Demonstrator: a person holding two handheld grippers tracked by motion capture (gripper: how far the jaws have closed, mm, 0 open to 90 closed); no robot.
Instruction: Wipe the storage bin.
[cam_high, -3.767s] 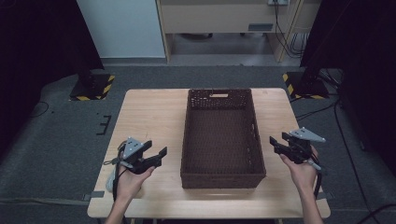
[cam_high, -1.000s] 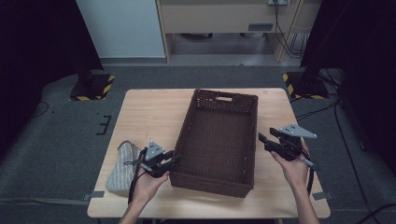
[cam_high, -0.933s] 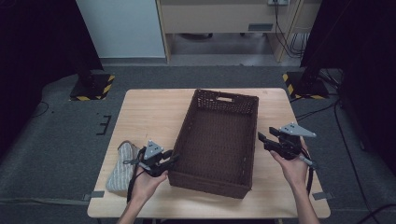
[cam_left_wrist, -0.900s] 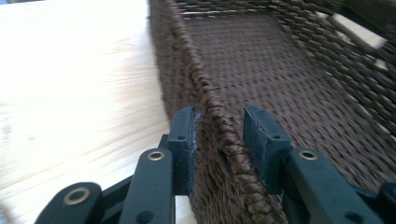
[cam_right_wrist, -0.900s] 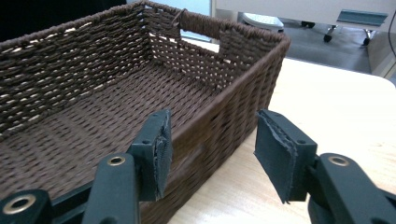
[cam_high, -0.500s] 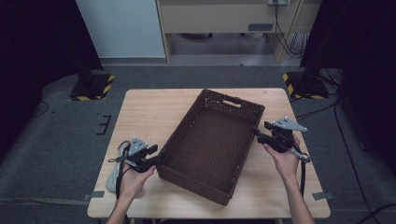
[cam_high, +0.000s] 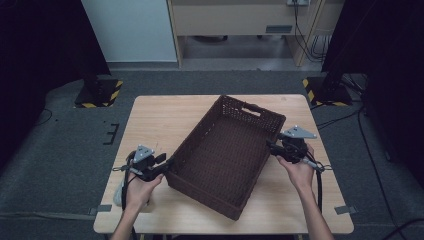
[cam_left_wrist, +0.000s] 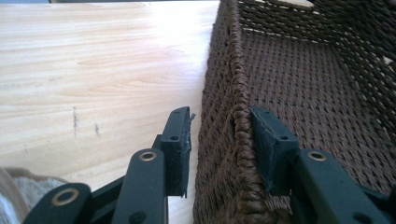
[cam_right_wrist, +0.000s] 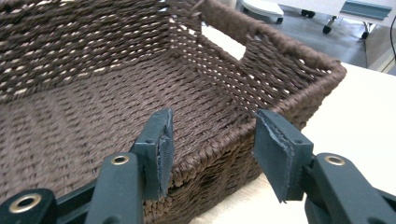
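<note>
A brown woven basket (cam_high: 227, 155) lies askew on the table (cam_high: 165, 117), its far end with the handle slot turned to the right and its near corner close to the near edge.

The left gripper (cam_high: 161, 167) is at the basket's near left corner. In the left gripper view its jaws straddle the basket's rim (cam_left_wrist: 239, 121): one pad outside the wall, the other (cam_left_wrist: 268, 140) inside against the rim. A thin gap shows between the outer pad and the weave, so the jaws are partly open around the wall and not clamped; they have just been closing a little.

The right gripper (cam_high: 272, 148) is at the basket's right wall, near the far end. In the right gripper view its jaws stand wide, one pad (cam_right_wrist: 161, 147) over the inside of the basket, the other outside over the table, with the rim (cam_right_wrist: 219, 154) between them and untouched. These jaws too have just been closing.

A grey cloth (cam_high: 120, 192) lies under the left hand at the near left of the table.
</note>
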